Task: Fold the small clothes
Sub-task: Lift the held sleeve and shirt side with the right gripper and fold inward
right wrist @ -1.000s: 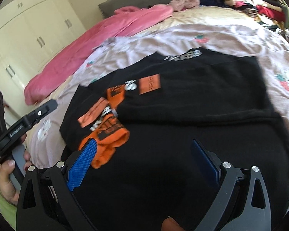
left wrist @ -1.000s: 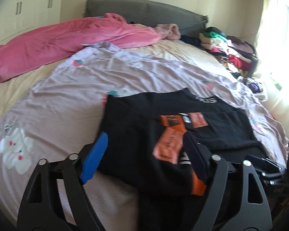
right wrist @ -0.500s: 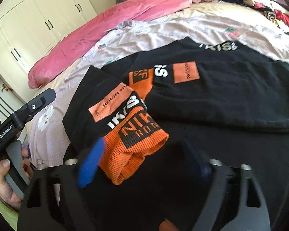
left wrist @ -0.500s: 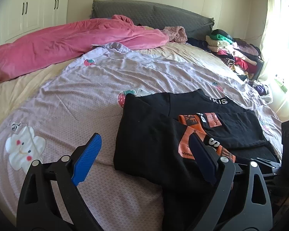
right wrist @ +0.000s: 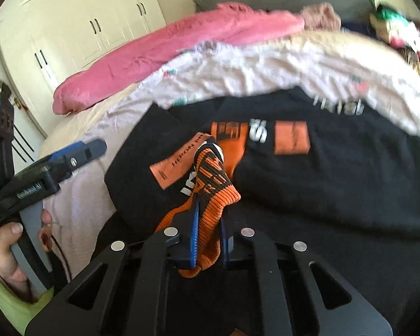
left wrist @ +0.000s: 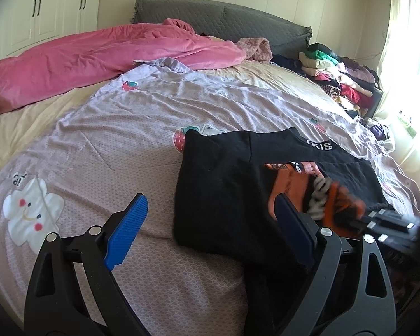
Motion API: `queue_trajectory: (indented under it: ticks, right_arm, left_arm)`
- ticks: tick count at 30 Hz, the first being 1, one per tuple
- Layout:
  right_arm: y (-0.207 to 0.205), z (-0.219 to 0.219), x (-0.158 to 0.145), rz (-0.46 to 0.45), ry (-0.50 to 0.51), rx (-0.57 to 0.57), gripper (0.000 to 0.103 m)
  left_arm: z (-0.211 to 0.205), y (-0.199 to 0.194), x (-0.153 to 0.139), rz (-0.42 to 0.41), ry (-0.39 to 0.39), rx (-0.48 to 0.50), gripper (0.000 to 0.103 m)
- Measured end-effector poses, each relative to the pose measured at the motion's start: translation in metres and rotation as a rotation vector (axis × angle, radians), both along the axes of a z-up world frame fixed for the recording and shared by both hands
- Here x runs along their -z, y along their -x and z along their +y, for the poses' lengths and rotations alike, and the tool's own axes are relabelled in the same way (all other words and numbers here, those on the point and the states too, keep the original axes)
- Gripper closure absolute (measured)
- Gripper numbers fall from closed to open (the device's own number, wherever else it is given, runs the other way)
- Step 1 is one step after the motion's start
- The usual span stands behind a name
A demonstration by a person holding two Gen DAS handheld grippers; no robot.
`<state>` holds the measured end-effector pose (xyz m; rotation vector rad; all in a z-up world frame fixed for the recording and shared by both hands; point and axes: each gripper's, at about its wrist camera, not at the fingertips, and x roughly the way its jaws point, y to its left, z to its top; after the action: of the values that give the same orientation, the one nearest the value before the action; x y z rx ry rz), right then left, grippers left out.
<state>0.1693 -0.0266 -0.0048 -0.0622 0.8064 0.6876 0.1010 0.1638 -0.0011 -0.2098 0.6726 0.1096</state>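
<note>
Now right tongs (right wrist: 208, 238) pinch ribbed orange cuff (right wrist: 210, 212).

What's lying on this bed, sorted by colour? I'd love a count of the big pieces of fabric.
Pink blanket: 1
Lilac sheet with cartoon prints: 1
Black garment with orange patches: 1
Grey headboard cushion: 1
Total: 4
The pile of mixed clothes by the window is too jumbled to count. The orange cuff in the right gripper belongs to the black garment.
</note>
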Motion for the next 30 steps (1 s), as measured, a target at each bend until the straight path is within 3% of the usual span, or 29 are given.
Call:
queue_trajectory:
  ticks: [4, 9, 21, 30]
  right_arm:
    - [-0.007, -0.019, -0.03, -0.125, 0.028, 0.043, 0.092]
    - [-0.029, -0.06, -0.049, -0.183, 0.06, 0.15, 0.092]
    - [-0.056, -0.131, -0.033, -0.167, 0.096, 0.294, 0.092]
    - [-0.058, -0.135, -0.028, -0.16, 0.102, 0.302, 0.092]
  left_arm:
    - [0.001, 0.0, 0.001, 0.001, -0.01, -0.005, 0.018]
    - [-0.003, 0.0, 0.001, 0.004, -0.018, 0.0, 0.018]
    - [-0.029, -0.008, -0.005, 0.017, -0.057, 0.043, 0.018]
    - [-0.062, -0.046, -0.019, 0.022, -0.085, 0.115, 0.018]
